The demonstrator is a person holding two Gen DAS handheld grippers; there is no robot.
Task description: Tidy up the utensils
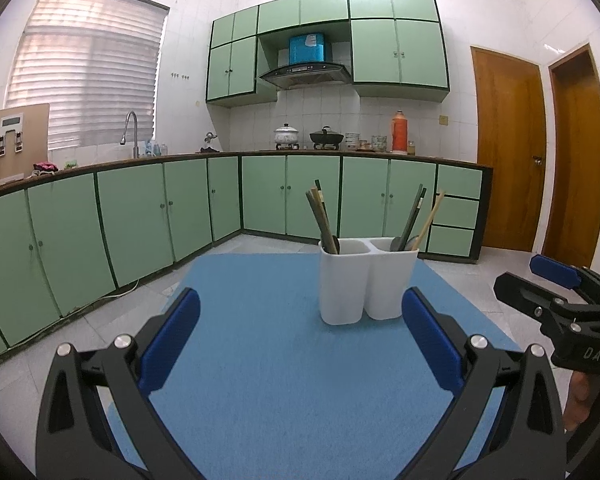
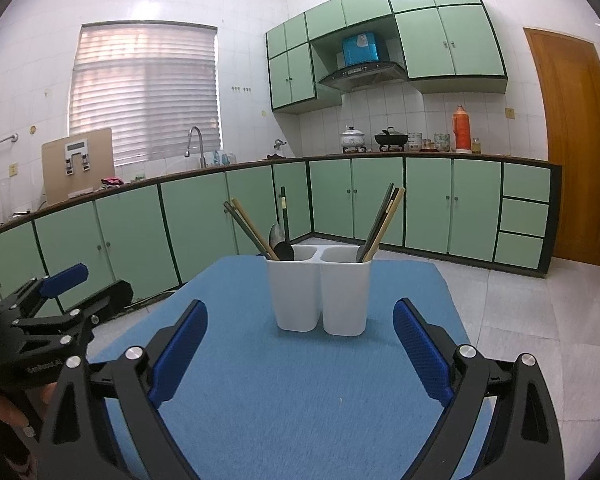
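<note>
A white two-compartment utensil holder [image 1: 366, 280] [image 2: 320, 290] stands upright on a blue mat [image 1: 292, 368] [image 2: 300, 380]. Chopsticks and dark spoons [image 1: 324, 220] [image 2: 276, 236] lean in its left compartment; more chopsticks and spoons [image 1: 416, 220] [image 2: 380, 224] lean in its right one. My left gripper [image 1: 300, 320] is open and empty, just short of the holder. My right gripper [image 2: 300, 328] is open and empty, also just short of it. Each gripper shows at the edge of the other's view, the right one [image 1: 556, 292] and the left one [image 2: 68, 296].
The mat covers a small table with tiled floor [image 1: 112, 320] around it. Green kitchen cabinets [image 1: 140, 216] run along the left and back. Wooden doors [image 1: 512, 148] stand at the right. Pots and a flask [image 2: 462, 128] sit on the far counter.
</note>
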